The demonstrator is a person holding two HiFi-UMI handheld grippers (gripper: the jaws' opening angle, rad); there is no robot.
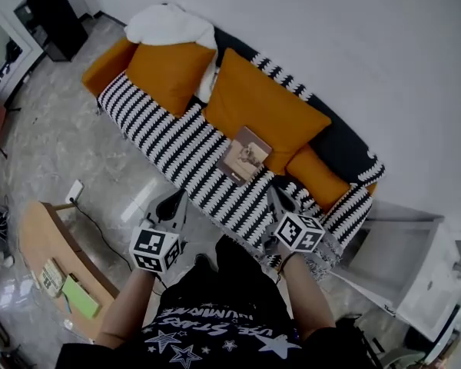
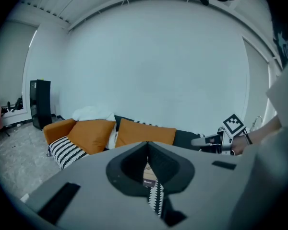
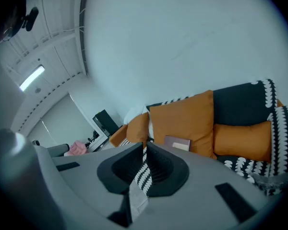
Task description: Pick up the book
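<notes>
The book (image 1: 244, 154), brown with a pale cover picture, leans against a big orange cushion (image 1: 265, 110) on the sofa's striped seat (image 1: 177, 148). In the right gripper view the book (image 3: 177, 143) shows just beyond the jaws. Both grippers hover in front of the sofa's near edge, short of the book. My left gripper (image 1: 171, 204) is below and left of it, and my right gripper (image 1: 280, 198) is below and right. Each one's jaws stand closed with nothing between them. Only a sliver of book and stripes shows through the left gripper (image 2: 147, 147) slit. The right gripper (image 3: 145, 150) points at the seat.
A second orange cushion (image 1: 167, 74) and a white blanket (image 1: 165, 23) lie at the sofa's far left end. A low wooden table (image 1: 38, 244) with a green item (image 1: 78, 297) stands at the left. A white cabinet (image 1: 415, 275) is at the right, beside the sofa arm.
</notes>
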